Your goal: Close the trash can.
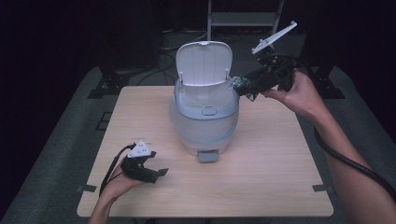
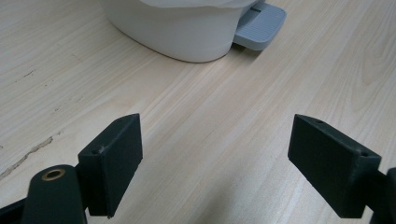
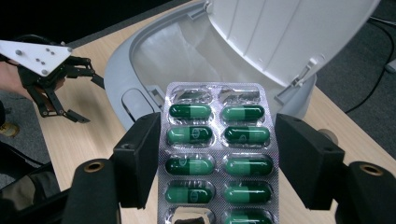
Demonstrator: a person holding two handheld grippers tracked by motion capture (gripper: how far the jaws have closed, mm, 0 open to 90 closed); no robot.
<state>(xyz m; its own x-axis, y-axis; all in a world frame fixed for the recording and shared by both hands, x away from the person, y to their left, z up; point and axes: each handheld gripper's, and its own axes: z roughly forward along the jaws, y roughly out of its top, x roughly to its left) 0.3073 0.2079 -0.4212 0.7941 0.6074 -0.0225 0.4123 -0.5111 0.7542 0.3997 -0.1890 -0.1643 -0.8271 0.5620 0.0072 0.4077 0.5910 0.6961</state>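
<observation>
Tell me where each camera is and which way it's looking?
High view: above the table, looking down at the white bin; both hands and grippers show.
Left gripper view: rides the left gripper, low over the wood, facing the bin's base and grey pedal; its open jaws show.
Right gripper view: rides the right gripper, facing the open bin; its jaws hold a blister pack.
All three views share the bin.

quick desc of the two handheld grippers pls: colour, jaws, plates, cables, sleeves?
Both grippers, left gripper and right gripper, are black with blocky, flat-faced jaws. Each carries a pale three-cornered plate on top and trails a black cable. The forearms are bare, with no sleeves.
</observation>
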